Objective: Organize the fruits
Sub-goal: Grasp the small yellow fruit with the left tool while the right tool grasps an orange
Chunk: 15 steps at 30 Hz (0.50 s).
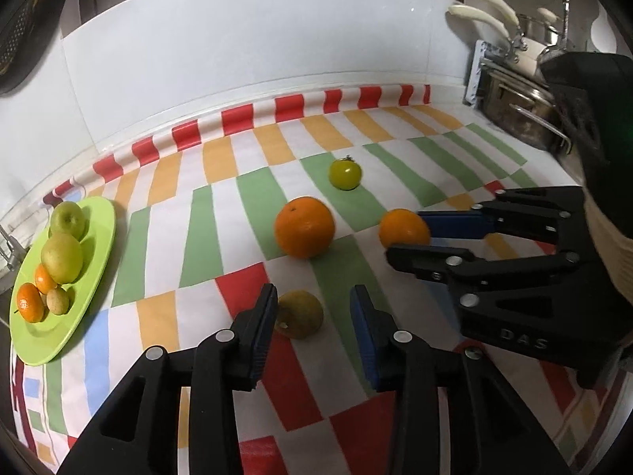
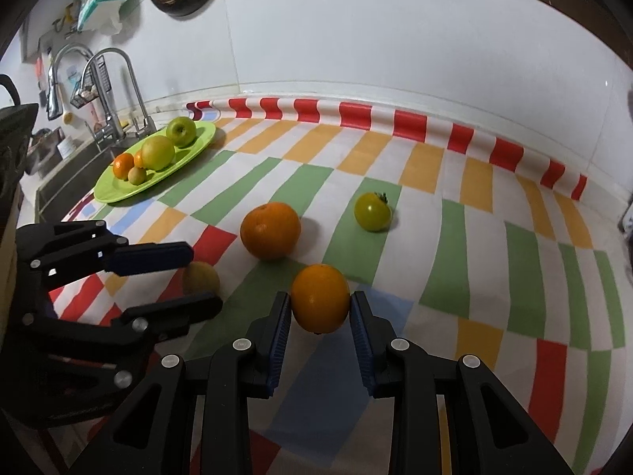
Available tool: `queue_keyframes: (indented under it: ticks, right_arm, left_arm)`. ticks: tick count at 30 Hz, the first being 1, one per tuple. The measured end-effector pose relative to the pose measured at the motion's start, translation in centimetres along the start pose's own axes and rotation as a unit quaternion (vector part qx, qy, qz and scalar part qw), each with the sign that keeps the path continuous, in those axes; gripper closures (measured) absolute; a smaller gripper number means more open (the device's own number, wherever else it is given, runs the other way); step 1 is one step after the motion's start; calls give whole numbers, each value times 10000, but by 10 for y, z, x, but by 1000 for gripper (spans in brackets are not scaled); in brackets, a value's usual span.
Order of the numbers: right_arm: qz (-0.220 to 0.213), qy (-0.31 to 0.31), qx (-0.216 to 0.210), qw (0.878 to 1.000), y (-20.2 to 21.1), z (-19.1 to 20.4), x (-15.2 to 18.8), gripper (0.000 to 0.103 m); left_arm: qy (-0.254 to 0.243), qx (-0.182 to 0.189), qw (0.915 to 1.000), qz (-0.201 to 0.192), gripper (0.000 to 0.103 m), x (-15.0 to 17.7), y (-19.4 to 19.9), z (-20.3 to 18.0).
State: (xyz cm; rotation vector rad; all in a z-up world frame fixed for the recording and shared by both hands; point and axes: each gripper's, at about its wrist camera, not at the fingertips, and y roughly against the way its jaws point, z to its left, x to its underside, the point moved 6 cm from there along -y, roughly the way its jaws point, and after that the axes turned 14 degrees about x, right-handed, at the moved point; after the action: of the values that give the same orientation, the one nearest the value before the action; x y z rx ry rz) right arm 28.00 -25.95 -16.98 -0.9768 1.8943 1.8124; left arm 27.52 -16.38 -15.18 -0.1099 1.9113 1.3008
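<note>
— Between the right tool's (image 2: 320,310) blue pads sits the small round orange (image 2: 320,297), clenched at both sides, low over the checked cloth on the table (image 2: 494,269).

— And the left tool (image 1: 312,316)?

— Released, jaws wide either side of a dull yellow-brown round fruit (image 1: 299,314) on the cloth, not touching it.

— Risks?

— The orange is smooth and round; I'd judge a light pinch could let it roll out. The tools are close and might knock together.

— Beyond them?

— A bigger orange (image 2: 271,230) and a yellow-green tomato (image 2: 372,211) lie loose; the lime-green plate (image 2: 118,192) by the sink already carries five fruits.
</note>
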Motion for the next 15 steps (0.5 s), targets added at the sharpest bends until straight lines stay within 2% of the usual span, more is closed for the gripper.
queue_keyframes:
  ticks: [3, 5, 6, 15]
  right_arm:
    - [22, -81, -49, 10000, -2, 1, 2, 71]
    - [26, -100, -76, 9999, -3, 4, 2, 71]
    - [28, -103, -77, 9999, -3, 5, 2, 71]
    - [-11, -279, -75, 9996, 5, 10, -3, 71]
  left_arm:
    - [-2, -115, 9999, 53, 65, 1, -5, 8]
    - [21, -176, 9998, 61, 75, 2, -7, 13]
    - [41, -174, 9998, 76, 76, 3, -7, 15]
    - [122, -95, 9998, -81, 76, 0, 9, 18]
